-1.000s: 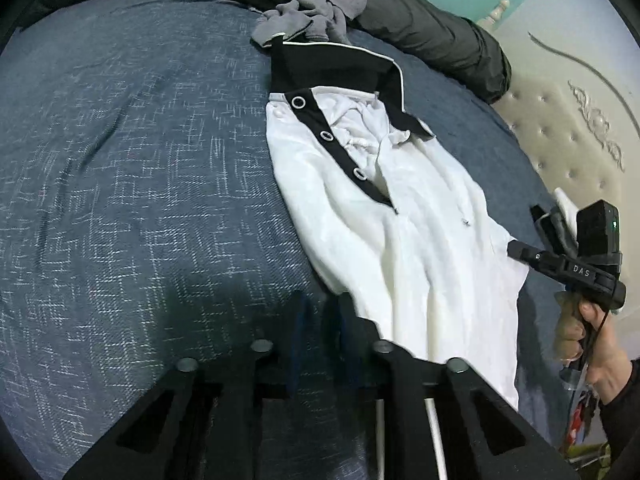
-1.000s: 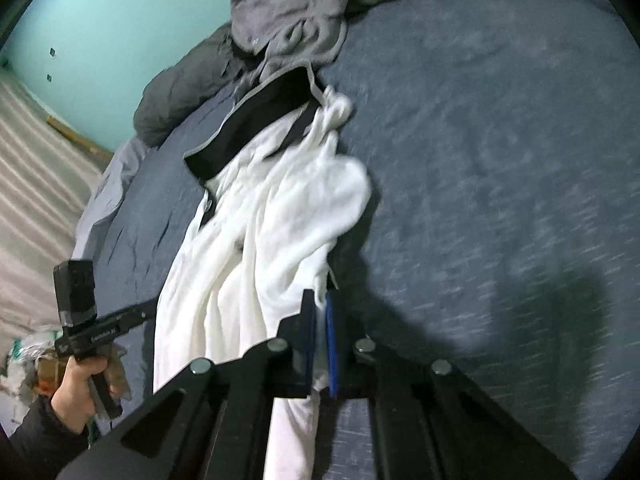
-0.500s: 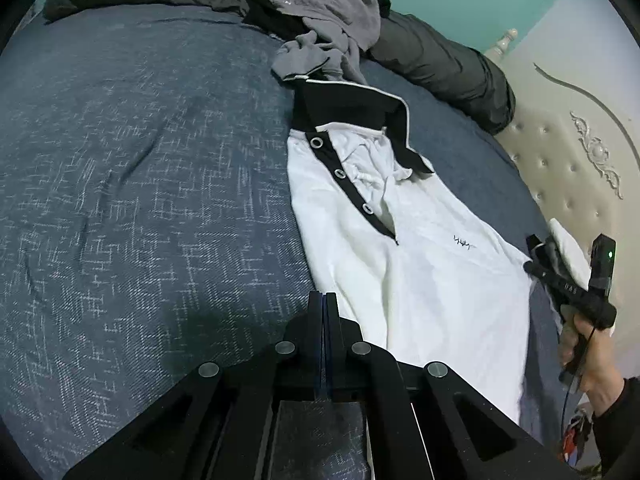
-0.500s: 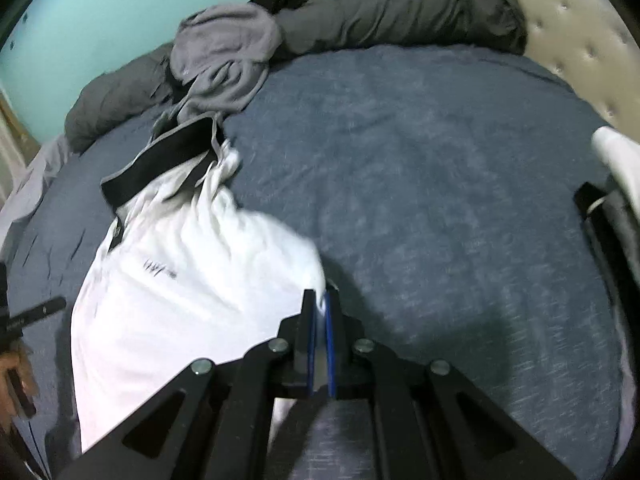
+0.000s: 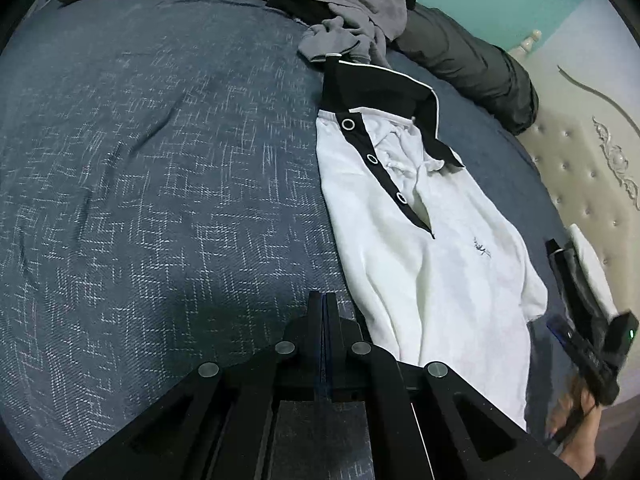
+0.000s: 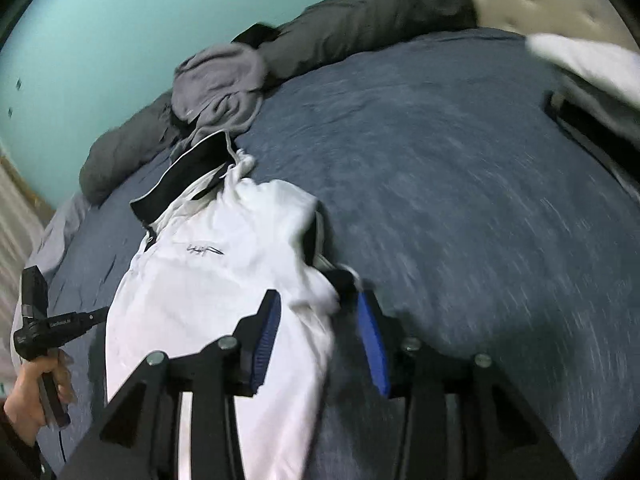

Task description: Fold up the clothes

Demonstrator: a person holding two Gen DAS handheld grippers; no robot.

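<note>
From my left wrist, my left gripper (image 5: 324,312) is fully closed and holds nothing; it hovers over the blue bed cover (image 5: 160,200), just beside the left edge of the white polo shirt (image 5: 420,272). The shirt lies flat toward the bed's right side, its black collar (image 5: 376,88) near the grey clothes (image 5: 352,4).

From my right wrist, my right gripper (image 6: 318,316) is opening; the shirt's folded white edge (image 6: 316,288) lies between the blue pads (image 6: 372,336), loose.
</note>
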